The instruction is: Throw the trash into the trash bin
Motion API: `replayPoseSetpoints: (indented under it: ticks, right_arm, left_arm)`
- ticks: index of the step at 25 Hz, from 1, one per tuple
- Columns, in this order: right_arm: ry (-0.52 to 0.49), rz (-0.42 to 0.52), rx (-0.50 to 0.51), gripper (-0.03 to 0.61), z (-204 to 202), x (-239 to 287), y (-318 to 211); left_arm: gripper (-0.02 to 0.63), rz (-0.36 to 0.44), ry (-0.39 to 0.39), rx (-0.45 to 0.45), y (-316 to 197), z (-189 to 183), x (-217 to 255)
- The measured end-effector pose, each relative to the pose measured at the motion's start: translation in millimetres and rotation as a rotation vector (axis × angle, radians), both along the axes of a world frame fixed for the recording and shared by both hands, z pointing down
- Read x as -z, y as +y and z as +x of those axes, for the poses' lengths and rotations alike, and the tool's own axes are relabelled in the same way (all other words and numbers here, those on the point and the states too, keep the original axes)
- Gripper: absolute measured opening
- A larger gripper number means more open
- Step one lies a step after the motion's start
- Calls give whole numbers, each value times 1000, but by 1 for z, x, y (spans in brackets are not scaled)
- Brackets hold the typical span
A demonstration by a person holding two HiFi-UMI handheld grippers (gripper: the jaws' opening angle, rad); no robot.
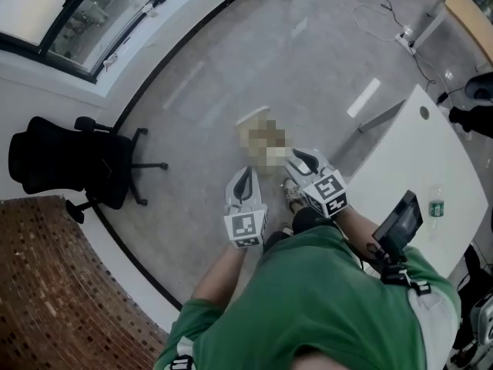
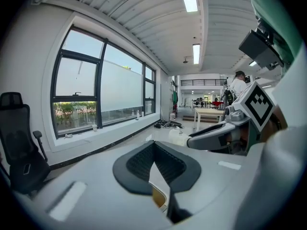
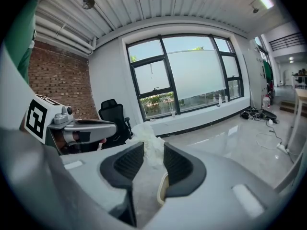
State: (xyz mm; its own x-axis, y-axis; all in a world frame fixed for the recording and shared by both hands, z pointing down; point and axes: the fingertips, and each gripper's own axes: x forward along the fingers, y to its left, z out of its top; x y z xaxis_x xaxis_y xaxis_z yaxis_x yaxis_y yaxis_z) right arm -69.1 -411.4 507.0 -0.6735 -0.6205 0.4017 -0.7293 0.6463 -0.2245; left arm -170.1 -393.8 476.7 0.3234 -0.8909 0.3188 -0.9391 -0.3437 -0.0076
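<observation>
A wad of crumpled white paper (image 3: 145, 134) sits between the dark pads of my right gripper (image 3: 148, 150), which is shut on it. In the left gripper view the same wad (image 2: 176, 137) shows at the tip of the right gripper (image 2: 213, 138). My left gripper (image 2: 153, 146) is shut, its tips meeting with nothing seen between them. In the head view both grippers are held out side by side over the grey floor, left gripper (image 1: 246, 174) and right gripper (image 1: 303, 158). Just beyond them stands the beige trash bin (image 1: 253, 122), partly under a mosaic patch. Its rim (image 3: 162, 191) peeks below the right jaws.
A black office chair (image 1: 73, 164) stands at the left by the window wall. A white table (image 1: 420, 172) with a small bottle (image 1: 437, 207) is at the right. Cables (image 1: 400, 29) lie on the floor far ahead. Brick-patterned flooring (image 1: 54, 284) fills the lower left.
</observation>
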Motion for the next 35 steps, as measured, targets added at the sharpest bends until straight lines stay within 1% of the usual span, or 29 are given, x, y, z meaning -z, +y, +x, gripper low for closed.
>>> replayPoseSetpoints:
  ticks: [5,9,14,24,30,35]
  right_arm:
    - [9,-58,3,133,-2,-24,-17]
    - [32,-101,28,133,6,-49,-31]
    - [52,-128,24,133,6,-65,-45]
    - [114,-194,37,133,-2,-115,-60]
    - [182,-241,67,133,-10,-164,-67]
    - [222,-301,98,133,-16,-213,-64]
  left_arm:
    - [6,-40,-40,-17,-20,4,-22]
    - [6,-62,-65,2,-35,8,-39]
    - [6,-103,-55,21,-44,3,-58]
    - [6,-180,-58,3,-58,1,-107]
    - [6,-259,-52,23,-61,-11,-153]
    - [6,-321,-52,27,-61,-16,-194]
